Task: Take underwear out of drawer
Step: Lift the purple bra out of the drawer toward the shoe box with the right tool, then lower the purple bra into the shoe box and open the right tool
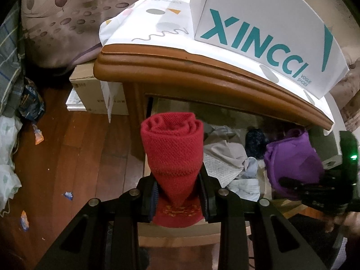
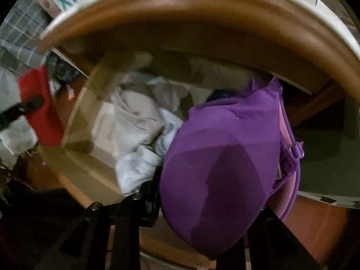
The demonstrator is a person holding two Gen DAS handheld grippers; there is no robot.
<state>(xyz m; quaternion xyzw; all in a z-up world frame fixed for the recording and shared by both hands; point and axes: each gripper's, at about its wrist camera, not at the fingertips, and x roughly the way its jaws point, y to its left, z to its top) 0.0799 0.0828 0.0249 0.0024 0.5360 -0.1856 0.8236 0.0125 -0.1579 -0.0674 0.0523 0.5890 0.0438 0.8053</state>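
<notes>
The right gripper point(image 2: 202, 204) is clamped on the soft, light purple padded bra point(image 2: 225, 157) above the open wooden drawer point(image 2: 76, 121), best held by its stiffer cup edge; the left gripper point(image 1: 178, 193) pinches a rolled red knitted garment point(image 1: 173, 148).

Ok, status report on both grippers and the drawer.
Left gripper shut on rolled red garment. Right gripper shut on purple bra, above open drawer. Grey clothes remain inside. Nothing blocking.

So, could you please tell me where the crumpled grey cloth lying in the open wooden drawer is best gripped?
Pinch the raised fold at the top of the crumpled grey cloth, coming straight down from above: the open wooden drawer walls block the sides, and the ridge stands proud of the pile.
</notes>
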